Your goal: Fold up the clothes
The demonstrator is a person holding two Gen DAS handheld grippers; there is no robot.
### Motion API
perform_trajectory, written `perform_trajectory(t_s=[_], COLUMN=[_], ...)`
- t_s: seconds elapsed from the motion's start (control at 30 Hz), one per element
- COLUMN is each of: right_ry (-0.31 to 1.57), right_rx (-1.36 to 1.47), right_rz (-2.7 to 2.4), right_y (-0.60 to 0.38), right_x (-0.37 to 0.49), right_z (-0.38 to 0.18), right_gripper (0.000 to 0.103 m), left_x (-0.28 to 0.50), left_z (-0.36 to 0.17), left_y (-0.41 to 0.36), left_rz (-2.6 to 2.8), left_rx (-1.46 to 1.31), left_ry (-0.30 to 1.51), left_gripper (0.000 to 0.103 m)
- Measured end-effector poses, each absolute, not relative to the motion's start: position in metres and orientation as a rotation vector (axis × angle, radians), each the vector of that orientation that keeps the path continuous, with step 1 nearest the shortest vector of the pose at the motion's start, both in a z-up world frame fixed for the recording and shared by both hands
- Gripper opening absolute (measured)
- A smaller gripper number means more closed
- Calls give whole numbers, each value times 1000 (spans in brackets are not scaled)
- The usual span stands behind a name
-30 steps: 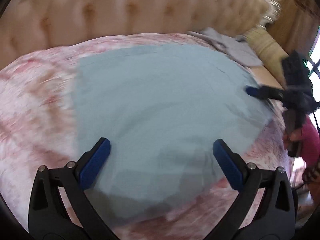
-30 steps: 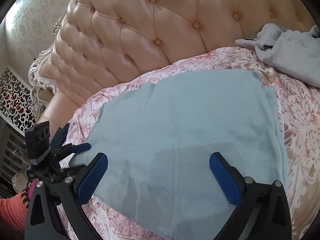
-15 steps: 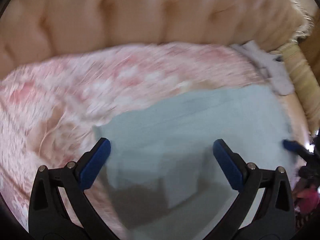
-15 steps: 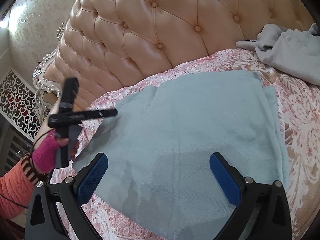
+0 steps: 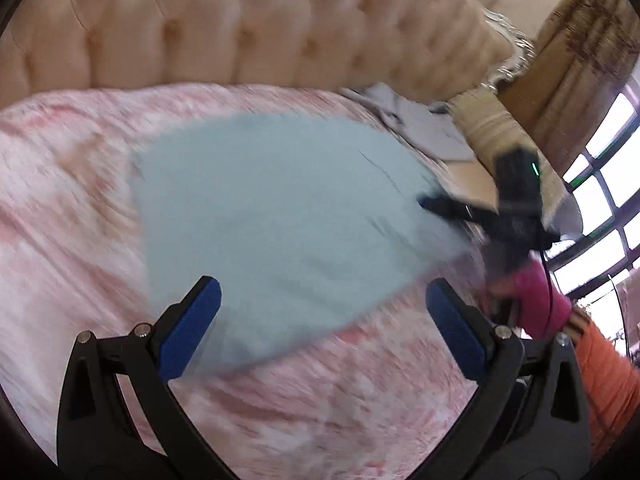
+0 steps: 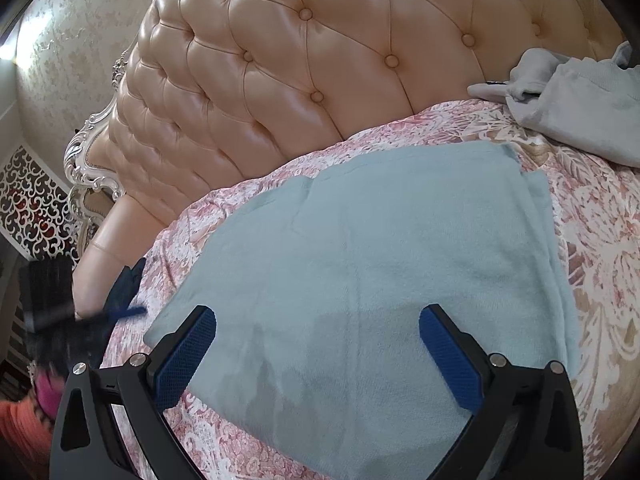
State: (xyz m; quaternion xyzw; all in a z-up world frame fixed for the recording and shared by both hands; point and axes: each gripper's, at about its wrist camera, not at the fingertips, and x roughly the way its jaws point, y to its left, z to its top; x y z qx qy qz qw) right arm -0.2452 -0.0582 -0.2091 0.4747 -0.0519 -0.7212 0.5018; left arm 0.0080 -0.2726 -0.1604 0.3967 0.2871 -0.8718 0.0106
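Light blue towel [image 6: 380, 264] lies spread flat on bed [image 6: 600, 248] with pink floral cover, near edge toward cameras, far edge short of tufted headboard [image 6: 304, 80]. Left hand-held gripper [image 5: 322, 314] wide apart, holding nothing, above towel's near corner; view blurred. Right hand-held gripper [image 6: 318, 354] wide apart, empty, over towel's near part, shadow falling on cloth. Grey garment [image 6: 576, 108] heaped at headboard, beside towel's far right corner, apart from it. Person's pink-gloved hand [image 5: 536, 300], orange sleeve [image 5: 604, 376] at right of left view.
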Motion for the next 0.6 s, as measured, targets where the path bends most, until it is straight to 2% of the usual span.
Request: perform_trajectory(t_s=[0.1, 0.2, 0.3, 0.4, 0.6], right_ry=[-123, -123, -130, -136, -129], right_rx=[1153, 1155, 1144, 1137, 1126], right_rz=[-1738, -1736, -1735, -1733, -1740], right_y=[-58, -58, -57, -56, -56], right_x=[-246, -246, -246, -246, -244], right_z=[-209, -209, -209, -209, -209], right_gripper=[103, 103, 103, 103, 103], left_x=[20, 25, 35, 48, 11], left_z=[-182, -198, -193, -181, -170], left_y=[-284, -293, -296, -300, -301], left_rz=[-2701, -2663, -2596, -2564, -2647], left_rx=[1154, 1189, 1228, 1176, 1172], left_ry=[1057, 1059, 986, 1061, 1010], left_gripper=[103, 102, 102, 102, 103])
